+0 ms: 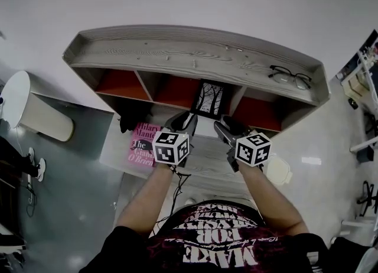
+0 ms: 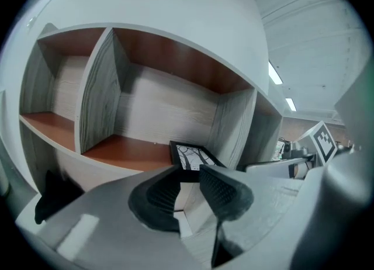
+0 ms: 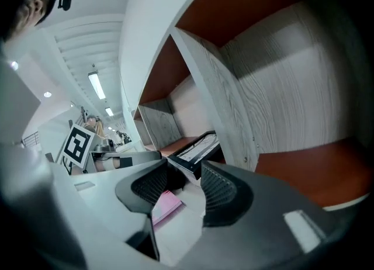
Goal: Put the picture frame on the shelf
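Note:
The picture frame (image 1: 211, 98), black with a bare-tree print, stands in the middle compartment of the grey-and-orange shelf (image 1: 195, 53), leaning against the right divider. It shows as a black frame (image 2: 193, 156) just past the jaws in the left gripper view, and as a black frame (image 3: 198, 146) beside the divider in the right gripper view. My left gripper (image 1: 188, 123) sits just below its lower left corner, open and holding nothing. My right gripper (image 1: 226, 127) is just below its lower right, also open and empty. Both stay outside the compartment.
A pair of glasses (image 1: 289, 77) lies on the shelf's top at the right. A pink book (image 1: 142, 145) lies on the low white surface left of the grippers. A white bin (image 1: 35, 112) stands on the floor at far left. Orange compartments flank the frame's bay.

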A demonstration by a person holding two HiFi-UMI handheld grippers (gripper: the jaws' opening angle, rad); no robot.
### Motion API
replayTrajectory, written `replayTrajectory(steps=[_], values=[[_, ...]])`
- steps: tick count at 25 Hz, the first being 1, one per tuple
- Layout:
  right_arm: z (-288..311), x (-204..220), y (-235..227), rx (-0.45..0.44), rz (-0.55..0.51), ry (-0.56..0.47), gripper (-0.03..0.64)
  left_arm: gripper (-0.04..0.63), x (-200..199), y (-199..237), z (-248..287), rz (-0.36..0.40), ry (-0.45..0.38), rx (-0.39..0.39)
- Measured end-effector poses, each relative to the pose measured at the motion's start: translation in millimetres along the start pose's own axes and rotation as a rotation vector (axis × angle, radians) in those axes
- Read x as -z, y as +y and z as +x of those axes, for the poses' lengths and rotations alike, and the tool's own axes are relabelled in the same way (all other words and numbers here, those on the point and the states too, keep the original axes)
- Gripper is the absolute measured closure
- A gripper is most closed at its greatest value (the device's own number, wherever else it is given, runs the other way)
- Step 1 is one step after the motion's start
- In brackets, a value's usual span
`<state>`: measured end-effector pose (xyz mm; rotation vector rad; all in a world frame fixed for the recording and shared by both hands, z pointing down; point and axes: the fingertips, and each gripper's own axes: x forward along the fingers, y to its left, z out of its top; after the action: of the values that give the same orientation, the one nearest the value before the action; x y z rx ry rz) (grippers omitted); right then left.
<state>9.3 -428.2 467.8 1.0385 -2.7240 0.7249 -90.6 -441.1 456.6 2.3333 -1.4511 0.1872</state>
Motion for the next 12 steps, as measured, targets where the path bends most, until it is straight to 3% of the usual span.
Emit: replayTrajectory(steps=[5, 7, 12], values=[[-32, -1, 12, 0.064, -0.099, -0.044, 0.535, 0.492, -5, -19, -28, 0.028, -0.043, 0.043], [-45, -5, 18, 0.08, -0.117, -0.084, 0.59, 0.533, -7, -25, -41, 0.046, -0.06, 0.05], [-77, -12, 44, 0.102, -0.201, -0.157, 0.591, 0.594, -13, -40, -70, 0.086, -0.092, 0.063]])
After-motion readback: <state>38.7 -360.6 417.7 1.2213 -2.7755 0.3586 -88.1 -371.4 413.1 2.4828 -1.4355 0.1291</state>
